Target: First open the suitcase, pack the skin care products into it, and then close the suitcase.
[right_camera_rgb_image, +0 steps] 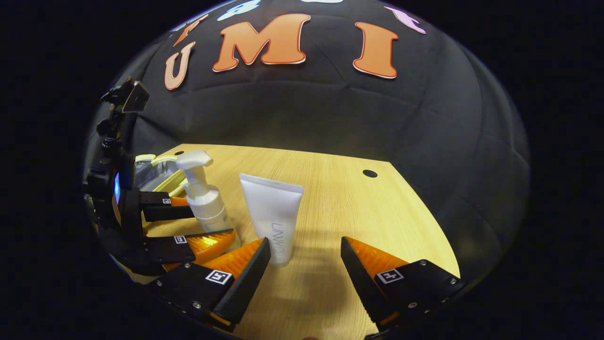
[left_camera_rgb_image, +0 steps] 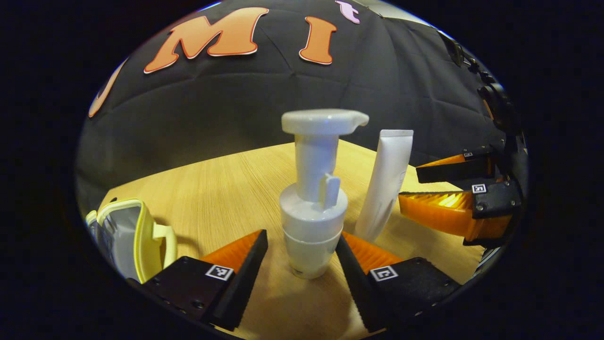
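A white pump bottle [left_camera_rgb_image: 311,203] stands upright on the wooden table between the fingers of my left gripper [left_camera_rgb_image: 302,233]. The jaws are open, with a gap showing at the left finger. To its right a white tube [left_camera_rgb_image: 387,184] stands on its cap, and my right gripper [left_camera_rgb_image: 409,185] hovers open just beside it. In the right gripper view the tube [right_camera_rgb_image: 273,212] stands just ahead of the left finger of my right gripper [right_camera_rgb_image: 306,245], which holds nothing. There the left gripper [right_camera_rgb_image: 212,224] straddles the pump bottle [right_camera_rgb_image: 203,193].
A small suitcase [left_camera_rgb_image: 127,236] with yellow trim lies open at the table's left, and the same suitcase [right_camera_rgb_image: 155,174] shows behind the bottle. The wooden table [right_camera_rgb_image: 358,212] has a round hole [right_camera_rgb_image: 369,173] near its far edge. The black cloth wall rises behind.
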The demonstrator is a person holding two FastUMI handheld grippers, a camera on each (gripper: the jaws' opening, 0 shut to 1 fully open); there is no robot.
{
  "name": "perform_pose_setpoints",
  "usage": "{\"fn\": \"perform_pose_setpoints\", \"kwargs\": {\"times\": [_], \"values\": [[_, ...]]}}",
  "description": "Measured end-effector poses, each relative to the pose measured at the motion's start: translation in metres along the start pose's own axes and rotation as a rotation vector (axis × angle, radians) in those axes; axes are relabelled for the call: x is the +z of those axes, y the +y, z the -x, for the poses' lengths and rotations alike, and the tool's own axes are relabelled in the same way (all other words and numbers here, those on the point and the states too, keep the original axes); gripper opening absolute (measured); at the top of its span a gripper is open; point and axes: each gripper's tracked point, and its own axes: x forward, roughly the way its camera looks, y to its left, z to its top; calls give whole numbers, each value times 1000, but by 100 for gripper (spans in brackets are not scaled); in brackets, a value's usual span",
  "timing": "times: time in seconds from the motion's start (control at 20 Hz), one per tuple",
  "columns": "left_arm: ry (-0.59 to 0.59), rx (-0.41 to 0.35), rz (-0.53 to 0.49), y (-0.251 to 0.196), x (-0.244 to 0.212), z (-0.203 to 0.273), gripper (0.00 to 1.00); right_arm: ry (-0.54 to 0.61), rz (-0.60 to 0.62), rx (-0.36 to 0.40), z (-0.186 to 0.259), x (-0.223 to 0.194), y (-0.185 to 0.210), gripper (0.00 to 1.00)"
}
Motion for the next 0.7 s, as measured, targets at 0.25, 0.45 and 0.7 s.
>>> {"fn": "perform_pose_setpoints", "kwargs": {"times": [0.25,0.45,0.7], "values": [[7,5,38,3,4,-4,60,28,7,80,-21,-12,16,96],[5,54,74,18,11,5,60,27,-1,133,-34,-13,28,94],[-27,102,73,40,39,31,60,58,-31,184,-49,-21,44,75]]}}
